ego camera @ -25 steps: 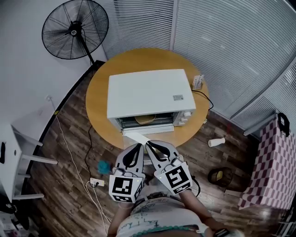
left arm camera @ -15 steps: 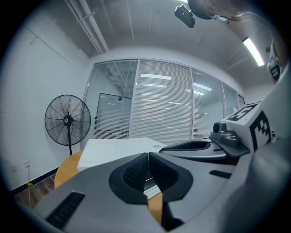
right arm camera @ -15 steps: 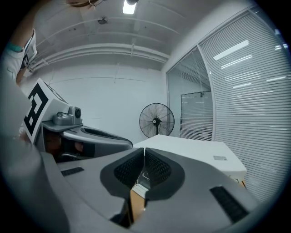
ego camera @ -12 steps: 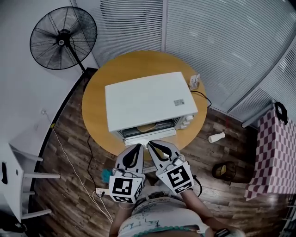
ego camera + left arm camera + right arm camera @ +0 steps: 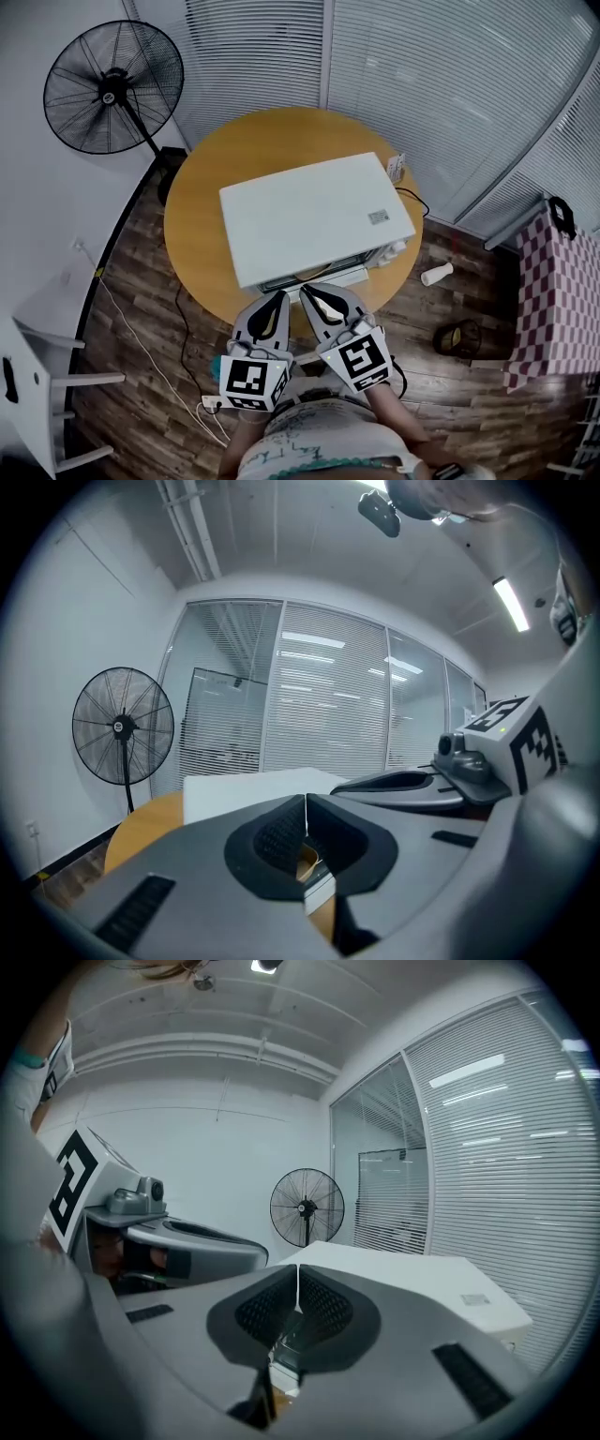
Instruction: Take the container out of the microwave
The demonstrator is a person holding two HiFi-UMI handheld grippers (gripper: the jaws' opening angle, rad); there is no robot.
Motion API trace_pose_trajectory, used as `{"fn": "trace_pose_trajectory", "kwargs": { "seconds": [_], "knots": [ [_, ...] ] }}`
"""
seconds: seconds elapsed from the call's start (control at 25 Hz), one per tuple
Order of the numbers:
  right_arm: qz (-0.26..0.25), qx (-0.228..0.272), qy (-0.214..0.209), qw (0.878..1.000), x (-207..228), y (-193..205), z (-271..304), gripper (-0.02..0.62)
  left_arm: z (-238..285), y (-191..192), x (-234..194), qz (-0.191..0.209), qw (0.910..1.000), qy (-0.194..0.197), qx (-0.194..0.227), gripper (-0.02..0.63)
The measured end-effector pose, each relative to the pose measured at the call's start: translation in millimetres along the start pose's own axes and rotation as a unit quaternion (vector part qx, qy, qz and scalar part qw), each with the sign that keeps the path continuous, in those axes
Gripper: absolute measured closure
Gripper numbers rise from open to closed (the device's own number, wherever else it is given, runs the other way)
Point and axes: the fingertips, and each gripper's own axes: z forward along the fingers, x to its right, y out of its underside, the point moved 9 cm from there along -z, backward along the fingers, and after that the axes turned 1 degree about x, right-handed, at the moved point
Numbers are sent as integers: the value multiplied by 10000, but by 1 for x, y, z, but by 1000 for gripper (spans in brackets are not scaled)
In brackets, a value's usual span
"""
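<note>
Head view: round wooden table (image 5: 192, 234) on plank floor (image 5: 141, 366), blinds (image 5: 431, 84) behind.
One microwave (image 5: 314, 220), one container (image 5: 308, 273) inside it; one fan (image 5: 103, 89). Left gripper (image 5: 281, 295) and right gripper (image 5: 304, 293) both clenched, empty, near its front.

Round wooden table (image 5: 192, 225) is standing on dark plank floor (image 5: 131, 328), close to a wall of slatted blinds (image 5: 431, 84).

Black pedestal fan (image 5: 112, 89) is standing at the upper left, just beside the table, its grille facing the room.

Small printed box (image 5: 397, 167) is sitting near the table's right edge.

White cup (image 5: 437, 274) is lying on its side on the floor to the right. Below it, a dark bowl-shaped thing (image 5: 457, 337) is resting on the planks; its contents are unclear.

Checked cloth (image 5: 553, 300) is hanging at the far right.

White cable (image 5: 131, 323) is trailing across the floor to a power strip (image 5: 210, 403).

White furniture (image 5: 42, 375) is standing at the lower left, with only its legs and edge showing.
</note>
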Motion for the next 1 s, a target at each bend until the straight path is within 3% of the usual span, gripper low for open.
{"fn": "trace_pose_trajectory", "kwargs": {
  "seconds": [0.52, 1.0],
  "knots": [
    [93, -32, 295, 9995, -30, -2, 47, 598, -4, 7, -60, 55, 9993, 370, -80, 591],
    [60, 51, 150, 9999, -1, -4, 47, 602, 17, 4, -50, 3, 9998, 182, -99, 591]
  ]
}}
